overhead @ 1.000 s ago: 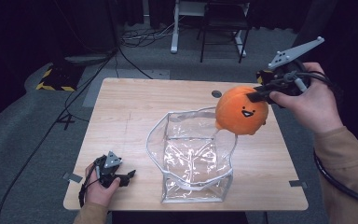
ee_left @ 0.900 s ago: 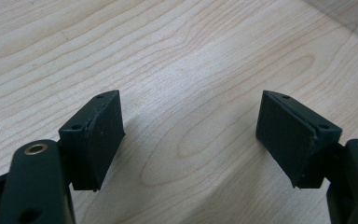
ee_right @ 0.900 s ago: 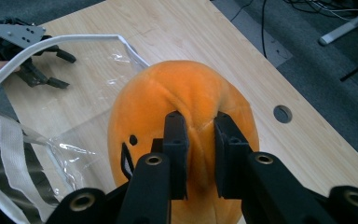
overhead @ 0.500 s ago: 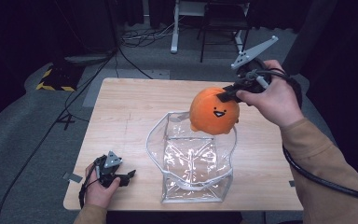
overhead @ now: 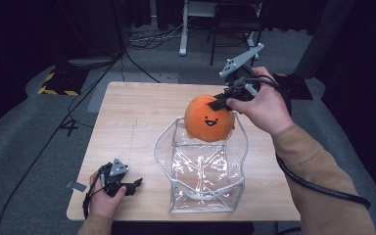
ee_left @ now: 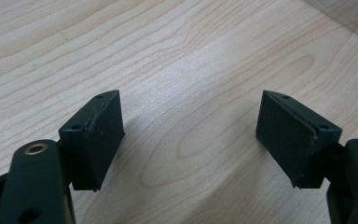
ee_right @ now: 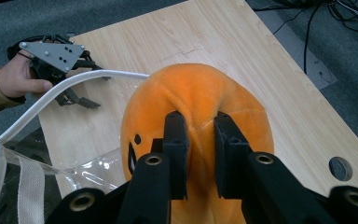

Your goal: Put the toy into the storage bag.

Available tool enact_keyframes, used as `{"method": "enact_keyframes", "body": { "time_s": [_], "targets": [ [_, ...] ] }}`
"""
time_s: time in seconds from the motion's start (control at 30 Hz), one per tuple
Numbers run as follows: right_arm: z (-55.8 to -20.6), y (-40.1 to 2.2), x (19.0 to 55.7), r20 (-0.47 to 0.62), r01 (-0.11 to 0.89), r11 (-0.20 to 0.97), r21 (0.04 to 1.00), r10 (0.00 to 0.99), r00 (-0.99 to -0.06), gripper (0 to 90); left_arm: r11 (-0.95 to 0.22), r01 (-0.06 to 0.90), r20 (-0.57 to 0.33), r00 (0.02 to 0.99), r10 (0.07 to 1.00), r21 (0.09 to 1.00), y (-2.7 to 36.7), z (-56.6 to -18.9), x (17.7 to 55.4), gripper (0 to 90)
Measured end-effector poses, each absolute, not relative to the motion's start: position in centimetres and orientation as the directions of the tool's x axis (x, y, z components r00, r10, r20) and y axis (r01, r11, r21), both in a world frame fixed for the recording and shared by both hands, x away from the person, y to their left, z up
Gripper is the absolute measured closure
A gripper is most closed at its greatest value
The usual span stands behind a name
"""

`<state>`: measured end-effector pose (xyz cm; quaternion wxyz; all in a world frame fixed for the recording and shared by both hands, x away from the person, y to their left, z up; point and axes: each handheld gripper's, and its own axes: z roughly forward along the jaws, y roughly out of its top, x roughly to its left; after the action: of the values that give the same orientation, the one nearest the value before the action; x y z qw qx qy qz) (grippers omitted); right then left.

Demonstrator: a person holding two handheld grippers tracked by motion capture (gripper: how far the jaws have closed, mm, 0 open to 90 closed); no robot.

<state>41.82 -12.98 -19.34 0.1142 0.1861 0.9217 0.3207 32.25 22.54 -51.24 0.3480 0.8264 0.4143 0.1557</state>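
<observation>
An orange plush toy (overhead: 208, 117) with a small smiling face hangs over the far rim of a clear plastic bag (overhead: 203, 171) that stands open on the wooden table (overhead: 137, 122). My right gripper (overhead: 221, 103) is shut on a pinch of the plush's fabric; in the right gripper view the jaws squeeze a fold of the orange plush (ee_right: 200, 100) above the bag's white-edged rim (ee_right: 42, 105). My left gripper (overhead: 127, 186) rests on the table at the front left, open, with bare wood between its pads (ee_left: 98, 126).
The bag takes up the table's front middle. A round cable hole (ee_right: 340, 168) sits in the tabletop near the right gripper. Chair and desk legs (overhead: 215, 34) stand on the grey floor behind the table, with cables (overhead: 142, 39) trailing there.
My right gripper has carried the plush leftward and a little down, from beside the bag's far right corner to over its far rim. The left gripper has stayed put.
</observation>
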Motion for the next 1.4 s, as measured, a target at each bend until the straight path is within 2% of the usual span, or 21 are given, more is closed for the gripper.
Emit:
{"method": "enact_keyframes", "body": {
  "time_s": [0.4, 0.8, 1.4],
  "targets": [
    [-19.0, -12.0, 40.1, -0.086, 0.240, 0.746, 0.622, 0.370, -0.925, 77.4, -0.419, 0.573, -0.027, 0.611, 0.791, 0.704, 22.5, -51.2, 32.4, 23.5],
    [-23.3, -9.8, 41.6, -0.033, 0.272, 0.764, 0.585, 0.358, -0.933, 77.3, -0.419, 0.573, -0.027, 0.612, 0.791, 0.704, 22.5, -51.2, 32.4, 23.5],
    [-28.6, -8.4, 43.5, -0.051, 0.310, 0.808, 0.501, 0.385, -0.921, 77.4, -0.419, 0.574, -0.027, 0.610, 0.792, 0.704, 22.5, -51.2, 32.4, 23.5]
  ]
}}
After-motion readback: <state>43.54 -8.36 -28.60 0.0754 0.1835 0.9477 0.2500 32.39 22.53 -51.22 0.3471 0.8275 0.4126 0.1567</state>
